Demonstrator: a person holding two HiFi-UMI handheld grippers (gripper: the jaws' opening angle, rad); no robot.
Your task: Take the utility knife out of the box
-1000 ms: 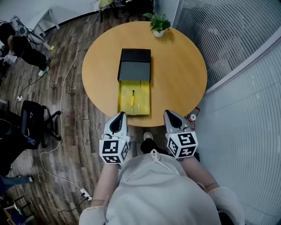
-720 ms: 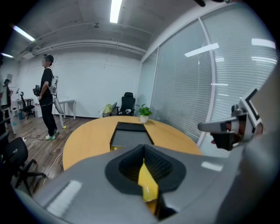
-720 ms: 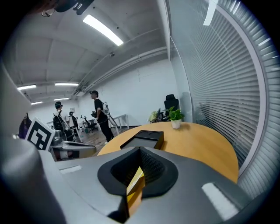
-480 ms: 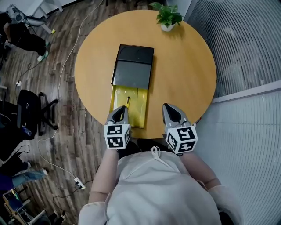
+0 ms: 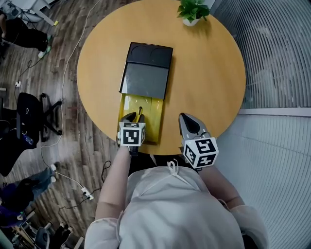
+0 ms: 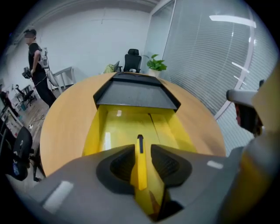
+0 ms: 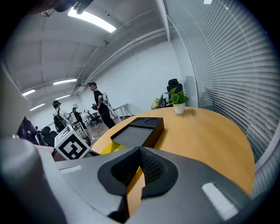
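Observation:
A black box [image 5: 148, 73] lies on the round wooden table [image 5: 209, 73], its yellow inner tray [image 5: 155, 116] slid out toward me. The yellow utility knife [image 5: 139, 114] lies lengthwise in that tray. My left gripper [image 5: 130, 117] points steeply down over the tray's near end. Its jaws are opening, and in the left gripper view the knife [image 6: 140, 168] shows through the gap of the left gripper [image 6: 142, 149], apart from the pads. My right gripper [image 5: 186, 121] hovers over the table's near edge right of the tray, jaws shut and empty [image 7: 140, 151].
A potted plant [image 5: 193, 10] stands at the table's far edge. A glass wall with blinds [image 5: 282, 58] runs along the right. An office chair [image 5: 34, 116] and cables sit on the wood floor at left. People stand in the room's background [image 6: 37, 61].
My left gripper has dropped forward from in front of the table to over the yellow tray, now tilted steeply down. The right gripper has moved forward over the table's near edge.

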